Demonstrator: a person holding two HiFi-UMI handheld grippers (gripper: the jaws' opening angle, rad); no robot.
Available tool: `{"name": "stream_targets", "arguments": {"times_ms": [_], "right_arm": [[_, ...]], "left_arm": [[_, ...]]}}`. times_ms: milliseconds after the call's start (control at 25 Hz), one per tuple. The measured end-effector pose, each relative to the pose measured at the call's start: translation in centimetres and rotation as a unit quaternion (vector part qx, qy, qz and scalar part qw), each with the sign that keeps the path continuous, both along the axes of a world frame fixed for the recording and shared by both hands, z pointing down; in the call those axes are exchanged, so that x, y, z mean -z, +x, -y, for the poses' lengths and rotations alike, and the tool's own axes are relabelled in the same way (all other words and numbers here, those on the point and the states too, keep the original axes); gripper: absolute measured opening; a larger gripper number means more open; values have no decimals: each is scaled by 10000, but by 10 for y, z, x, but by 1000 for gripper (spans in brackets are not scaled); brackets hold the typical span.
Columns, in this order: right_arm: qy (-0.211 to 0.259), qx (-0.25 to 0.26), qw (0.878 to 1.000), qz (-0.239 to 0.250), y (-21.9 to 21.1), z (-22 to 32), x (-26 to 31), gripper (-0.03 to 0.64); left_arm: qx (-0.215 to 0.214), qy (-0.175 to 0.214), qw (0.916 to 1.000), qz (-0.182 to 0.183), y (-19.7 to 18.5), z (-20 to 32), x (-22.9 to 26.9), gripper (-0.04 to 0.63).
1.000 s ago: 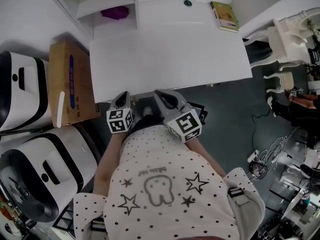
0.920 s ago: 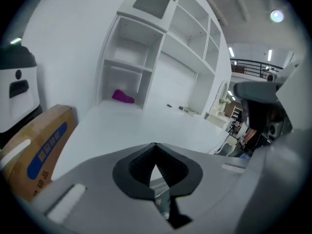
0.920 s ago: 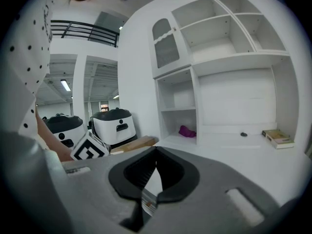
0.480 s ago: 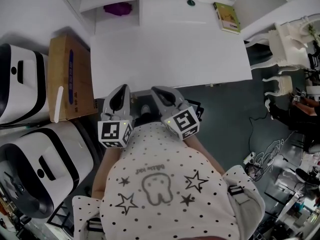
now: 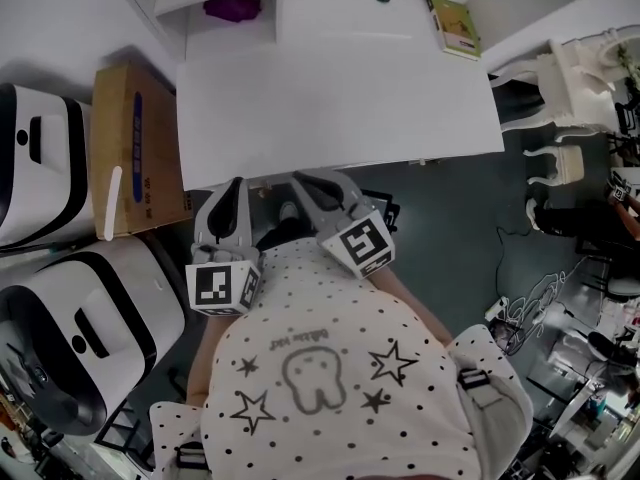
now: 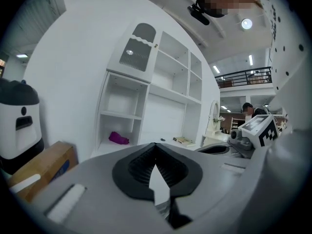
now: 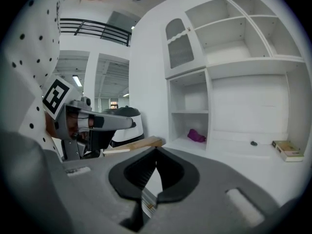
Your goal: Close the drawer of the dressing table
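**Head view, looking down on the dressing table (image 5: pixel 340 108).** No drawer front juts out past the front edge of the white counter, which lies at 6 o'clock of the top. Judged from this, the drawer is pushed home or very nearly so, and little or nothing of the task is left.

Your left claw (image 5: pixel 233 186) and right claw (image 5: pixel 308 180) lie side by side at that edge, at about 7 and 6 o'clock of the counter, close to your body. Each claw is closed, its tips meeting with nothing between them, as its own view shows.

**Not resolved.** The drawer lies beneath the counter's overhang, so no view shows its front or handle, and you cannot confirm that it is fully seated. Both gripper views look level across the counter toward the shelves, where a purple object (image 7: pixel 197 135) and a book (image 7: pixel 287 150) rest. A pale strip under the right claw's tips in the right gripper view cannot be identified. Your shirt (image 5: pixel 330 368) covers everything at 6 o'clock below the claws.
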State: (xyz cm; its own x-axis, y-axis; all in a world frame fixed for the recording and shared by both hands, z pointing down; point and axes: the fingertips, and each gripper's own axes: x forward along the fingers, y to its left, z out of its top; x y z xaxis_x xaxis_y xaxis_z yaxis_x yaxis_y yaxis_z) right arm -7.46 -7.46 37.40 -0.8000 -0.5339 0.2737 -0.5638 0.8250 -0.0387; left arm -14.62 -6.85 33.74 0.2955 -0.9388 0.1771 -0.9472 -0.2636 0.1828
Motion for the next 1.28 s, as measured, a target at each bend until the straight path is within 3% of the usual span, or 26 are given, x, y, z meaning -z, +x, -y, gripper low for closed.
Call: {"name": "stream_targets", "arguments": {"times_ms": [400,640,1280], "right_arm": [[-20,269,9996,-56,-7,-8,-5,-3],[-48,232,9997,-48,-5,-9,-6,-3],[37,162,9998,-50,0,-7,-1,0]], "left_arm": [[396,-77,9991,-146,-13,-7,-6,2],[145,5,9998,-134,-3,-7,-5,2],[22,168,9998,-120,5,1,6,2]]}}
